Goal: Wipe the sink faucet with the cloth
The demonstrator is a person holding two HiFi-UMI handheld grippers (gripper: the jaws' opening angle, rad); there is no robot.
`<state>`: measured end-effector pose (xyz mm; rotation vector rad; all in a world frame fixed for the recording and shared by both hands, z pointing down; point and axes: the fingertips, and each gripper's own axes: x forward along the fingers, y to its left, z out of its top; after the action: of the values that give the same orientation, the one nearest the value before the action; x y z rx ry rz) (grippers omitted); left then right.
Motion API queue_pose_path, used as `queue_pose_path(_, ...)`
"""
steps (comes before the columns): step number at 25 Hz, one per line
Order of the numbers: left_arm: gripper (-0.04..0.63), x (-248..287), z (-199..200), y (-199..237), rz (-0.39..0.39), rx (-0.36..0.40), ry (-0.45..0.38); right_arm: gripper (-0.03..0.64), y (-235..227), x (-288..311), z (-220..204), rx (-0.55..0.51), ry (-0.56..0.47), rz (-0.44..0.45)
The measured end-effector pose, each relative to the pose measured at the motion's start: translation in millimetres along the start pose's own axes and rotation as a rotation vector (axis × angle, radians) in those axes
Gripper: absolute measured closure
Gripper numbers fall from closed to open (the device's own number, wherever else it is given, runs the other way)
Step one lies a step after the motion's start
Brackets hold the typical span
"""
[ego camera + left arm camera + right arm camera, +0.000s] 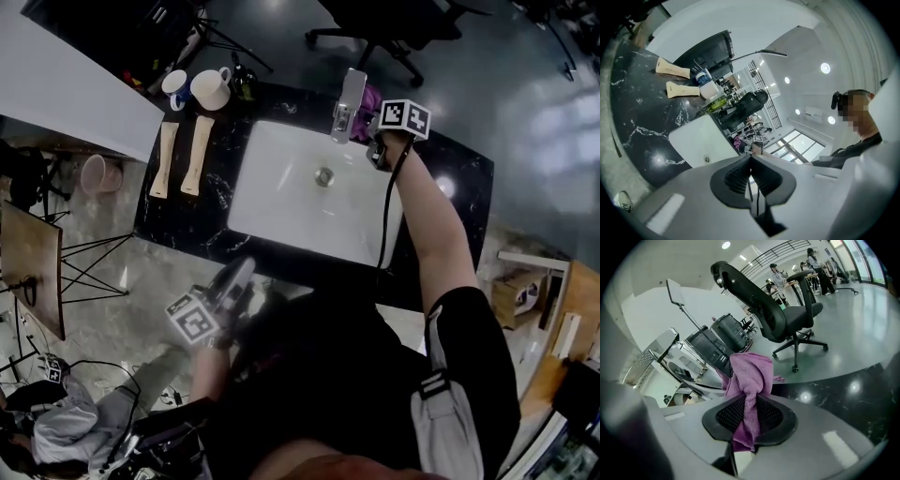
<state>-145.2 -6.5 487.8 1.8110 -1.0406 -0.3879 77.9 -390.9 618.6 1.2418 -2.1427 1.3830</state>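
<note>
Left tool closed, empty, near body; right tool pinching purple cloth beside faucet.

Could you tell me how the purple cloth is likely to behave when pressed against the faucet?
Probably floppy: the cloth bunches and folds over beyond the right gripper. Its fuzzy weave should likely drag, not slide, on the shiny faucet.

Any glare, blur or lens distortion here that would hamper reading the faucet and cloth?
Head view: dim, with a glare spot on the black counter beside the sink; faucet legible. Right gripper view: strong fisheye bend, dark corners, cloth crisp, chrome faucet mirroring the room. Left gripper view: same fisheye, ceiling lights blown out.
</note>
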Motion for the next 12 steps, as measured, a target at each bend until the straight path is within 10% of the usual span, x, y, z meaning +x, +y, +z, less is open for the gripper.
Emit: queue_pose_path(12,0.595,5,6,-2,-0.026,0.011,0.007,0.534,47,-46,38,-0.038,-0.088,0.188)
